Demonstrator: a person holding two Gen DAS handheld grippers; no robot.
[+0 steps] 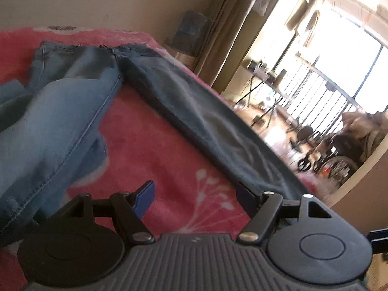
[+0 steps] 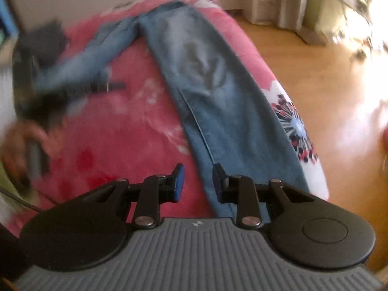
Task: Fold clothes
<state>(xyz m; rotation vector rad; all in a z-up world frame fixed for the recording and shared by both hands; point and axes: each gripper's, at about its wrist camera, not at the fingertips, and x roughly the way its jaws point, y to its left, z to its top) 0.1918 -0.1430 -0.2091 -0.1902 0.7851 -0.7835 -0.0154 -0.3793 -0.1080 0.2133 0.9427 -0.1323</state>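
Over on the left, the left gripper (image 1: pixel 194 194) is seen with its jaws spread wide above the pink floral blanket (image 1: pixel 150 145), and nothing is caught between them: only bare blanket shows in the gap. In the right wrist view the same tool appears as a dark blur (image 2: pixel 72 89) at the far left, carried by a hand (image 2: pixel 21 143) that is smeared by motion. The jeans (image 1: pixel 72 101) are laid out on the blanket, waistband at the far end near the wall, the two legs parted in a V. The paler leg is draped down the left side; the darker-looking leg (image 1: pixel 206 116) is stretched along the bed's right edge, its lower end passing just beside the left tool's right-hand finger. Whether that finger touches the cloth cannot be told.

Moving right, the right gripper (image 2: pixel 197 181) is held with its jaws narrow, a small gap left between the blue pads (image 2: pixel 179 181). The hem end of the long leg (image 2: pixel 218 97) lies under that gap, yet no cloth is pinched. Beyond the bed edge, a wooden floor (image 2: pixel 315 77) is lit brightly.
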